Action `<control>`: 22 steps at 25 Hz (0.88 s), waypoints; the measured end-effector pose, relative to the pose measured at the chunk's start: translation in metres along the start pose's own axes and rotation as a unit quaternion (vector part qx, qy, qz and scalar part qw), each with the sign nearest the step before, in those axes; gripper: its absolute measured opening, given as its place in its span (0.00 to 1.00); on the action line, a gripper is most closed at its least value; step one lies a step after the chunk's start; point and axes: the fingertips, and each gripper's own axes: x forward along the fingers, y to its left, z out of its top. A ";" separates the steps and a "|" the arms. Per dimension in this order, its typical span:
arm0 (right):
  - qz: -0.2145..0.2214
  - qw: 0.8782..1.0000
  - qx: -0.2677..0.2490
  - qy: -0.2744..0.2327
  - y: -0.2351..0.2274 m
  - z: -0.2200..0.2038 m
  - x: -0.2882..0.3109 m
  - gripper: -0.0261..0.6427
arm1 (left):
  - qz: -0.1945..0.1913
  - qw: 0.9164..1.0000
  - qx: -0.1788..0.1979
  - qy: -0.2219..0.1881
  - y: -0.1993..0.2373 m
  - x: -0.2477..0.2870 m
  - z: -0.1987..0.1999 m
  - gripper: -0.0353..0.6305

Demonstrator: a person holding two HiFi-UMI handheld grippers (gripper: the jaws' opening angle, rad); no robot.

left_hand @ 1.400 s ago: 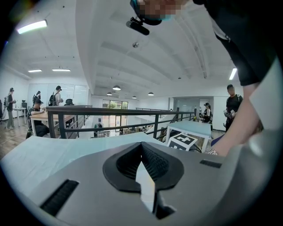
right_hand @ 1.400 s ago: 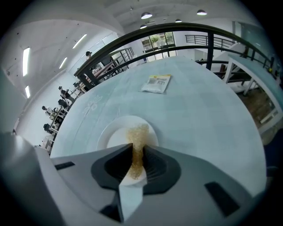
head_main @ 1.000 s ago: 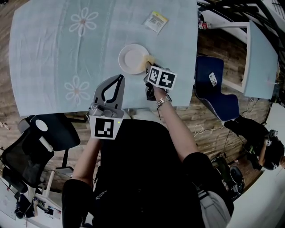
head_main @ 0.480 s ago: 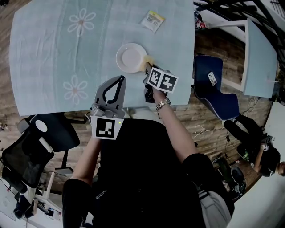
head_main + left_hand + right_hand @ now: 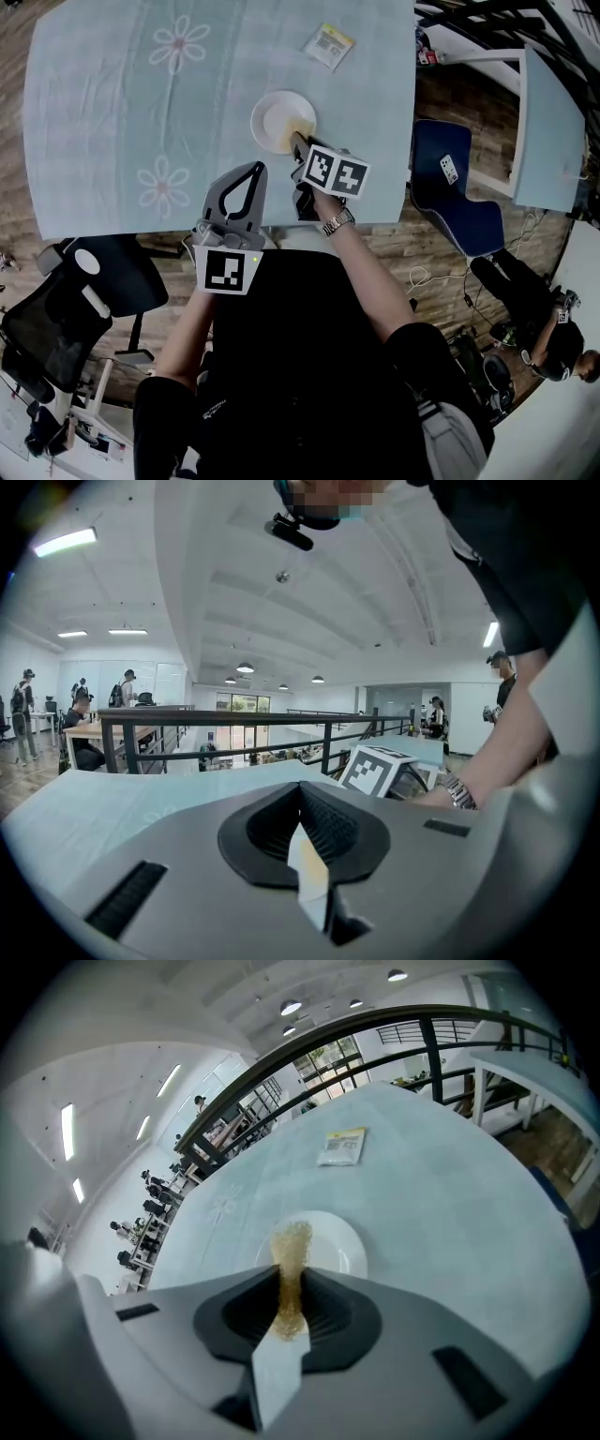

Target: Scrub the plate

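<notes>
Two tongs, one job: the right tongs (image 5: pixel 289 1274) clamp a yellow scouring sponge (image 5: pixel 292 1239) at the near rim of the white plate (image 5: pixel 339 1246) on the tabletop (image 5: pixel 112 112), the left tongs (image 5: pixel 301 789) hang shut and empty, so press down, sweep small circles, and watch that unsteadied plate doesn't skate.

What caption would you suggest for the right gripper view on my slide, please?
Right gripper clamps a yellow sponge over the white plate on a pale blue tablecloth.
</notes>
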 end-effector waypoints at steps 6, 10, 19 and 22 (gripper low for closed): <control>0.024 0.999 -0.004 0.025 0.027 -0.008 0.017 0.13 | 0.011 1.000 -0.006 0.000 0.013 -0.002 0.001 0.07; 0.033 0.999 -0.003 0.037 0.039 -0.012 0.029 0.13 | 0.017 1.000 -0.011 0.007 0.027 -0.002 -0.005 0.07; 0.038 0.997 0.017 0.061 0.047 -0.021 0.056 0.13 | 0.020 0.999 -0.029 0.017 0.057 0.010 -0.016 0.07; 0.034 0.997 0.019 0.062 0.044 -0.022 0.060 0.13 | 0.016 0.999 -0.025 0.021 0.060 0.014 -0.018 0.07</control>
